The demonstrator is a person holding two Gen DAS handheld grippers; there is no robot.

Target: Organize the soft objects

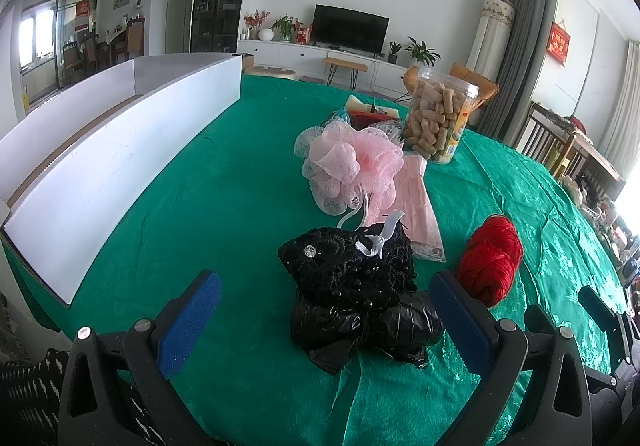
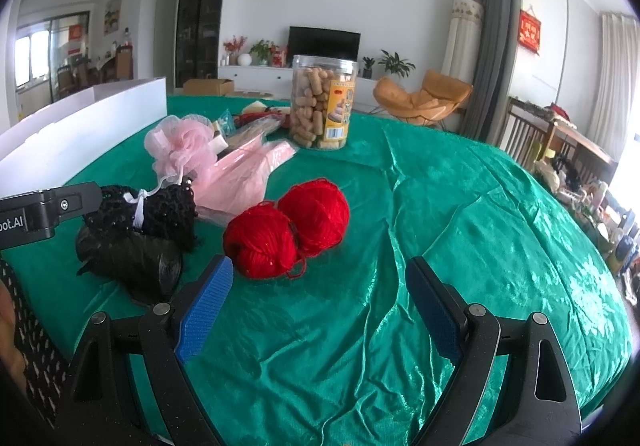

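A black lace piece [image 1: 352, 266] with a white ribbon lies on a black plastic bag roll [image 1: 360, 330] on the green tablecloth [image 1: 224, 181]. My left gripper [image 1: 324, 320] is open, its blue pads on either side of the roll and close to it. Behind are a pink mesh bath puff [image 1: 352, 165], a flat pink pack [image 1: 420, 213] and red yarn [image 1: 490, 260]. In the right wrist view my right gripper [image 2: 320, 298] is open and empty, just in front of the two red yarn balls [image 2: 286, 228]. The lace [image 2: 152, 209], the roll [image 2: 132, 262] and the puff [image 2: 180, 145] lie left of them.
A long white open box [image 1: 120, 149] stands along the table's left side and also shows in the right wrist view [image 2: 84, 125]. A clear jar of snacks [image 1: 438, 115] stands at the back, with small packets [image 1: 368, 113] beside it. Chairs and clutter stand at the right.
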